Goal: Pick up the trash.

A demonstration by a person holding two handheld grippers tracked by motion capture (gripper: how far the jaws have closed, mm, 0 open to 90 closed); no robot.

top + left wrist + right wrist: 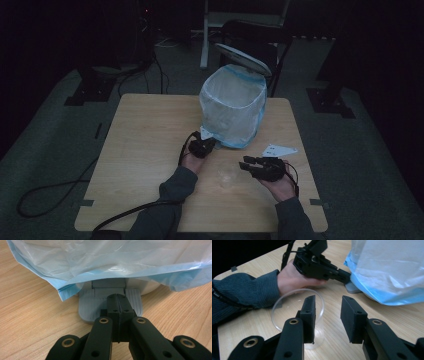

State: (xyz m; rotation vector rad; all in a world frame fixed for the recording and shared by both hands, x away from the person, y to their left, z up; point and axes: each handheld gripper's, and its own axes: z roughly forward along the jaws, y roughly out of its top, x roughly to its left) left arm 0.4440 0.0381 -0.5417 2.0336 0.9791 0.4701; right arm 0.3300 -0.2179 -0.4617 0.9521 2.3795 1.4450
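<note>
One pedal bin, one clear cup, two grippers on the wooden surface (145, 150).

The single bin (232, 112), lined with a blue-edged bag and its lid up, stood mid-surface; the left gripper (119, 305), jaws pressed together, rested its tips on the grey pedal (87, 307) at the bin's foot, hand low and level. The right gripper (327, 315) hung above the lone upright plastic cup (287, 312), jaws partly spread, gripping nothing, one jaw over the cup's rim.

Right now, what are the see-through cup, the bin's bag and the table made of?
The cup looks like clear, glossy plastic: you see the table through it. The bag seems thin, crinkly plastic film, milky white with a blue hem. The table looks like light wood or wood-look laminate, with printed-looking grain.
</note>
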